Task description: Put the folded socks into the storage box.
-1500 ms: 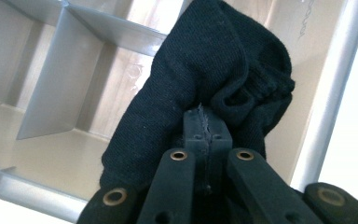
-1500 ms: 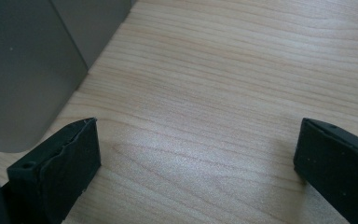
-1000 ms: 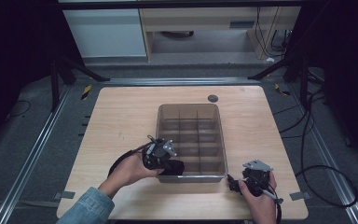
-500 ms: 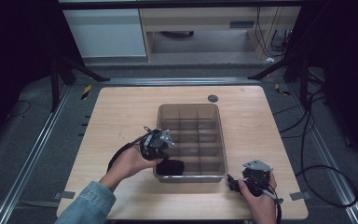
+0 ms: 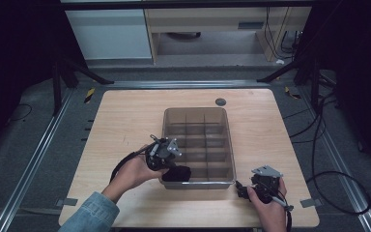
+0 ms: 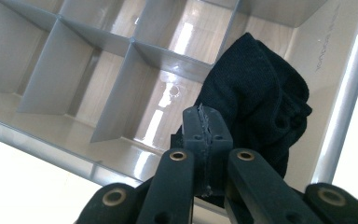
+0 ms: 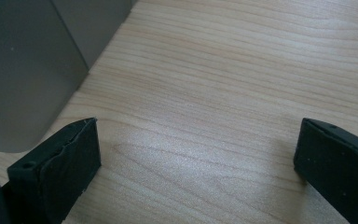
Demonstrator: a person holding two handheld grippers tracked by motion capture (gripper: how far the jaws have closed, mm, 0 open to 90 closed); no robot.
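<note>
Since a second ago the left gripper (image 5: 170,166) has shifted a little over the near left corner of the divided tray, and the black cloth (image 5: 176,173) now hangs lower into that corner. Seen in the left gripper view, the black cloth (image 6: 261,102) is a bunched knit piece, perhaps a sock, lying in the corner compartment against the tray's outer wall. The left gripper (image 6: 206,130) has its jaws pressed together with no gap, and a fold of the cloth is pinched at their base. Grey and translucent, the compartment tray (image 5: 229,145) sits in the middle of the wooden table (image 5: 125,116). To the tray's right, near the table's front edge, the right gripper (image 5: 244,190) rests low; in its own view the right gripper (image 7: 196,154) stands wide apart over bare wood.
</note>
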